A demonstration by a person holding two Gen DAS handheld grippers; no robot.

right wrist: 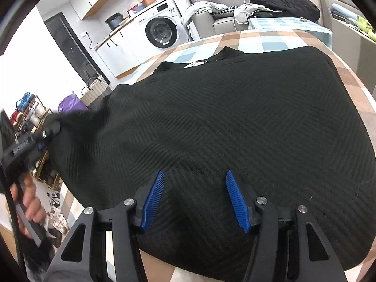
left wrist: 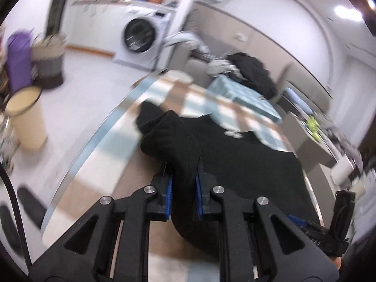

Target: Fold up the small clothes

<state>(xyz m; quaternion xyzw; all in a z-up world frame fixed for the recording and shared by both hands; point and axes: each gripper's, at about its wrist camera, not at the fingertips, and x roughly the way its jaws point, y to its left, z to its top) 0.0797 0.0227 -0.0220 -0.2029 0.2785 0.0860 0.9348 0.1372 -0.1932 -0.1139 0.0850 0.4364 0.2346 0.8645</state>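
A sleeve [left wrist: 169,136] of the black sweater [right wrist: 223,127] is pinched by the left tongs [left wrist: 184,188]; the right tongs [right wrist: 195,199] are held spread above the sweater on the counter [right wrist: 258,40].

Left gripper [left wrist: 184,183] clamps a fold of the sweater [right wrist: 223,129]; right gripper [right wrist: 195,199] hovers over it, jaws apart.
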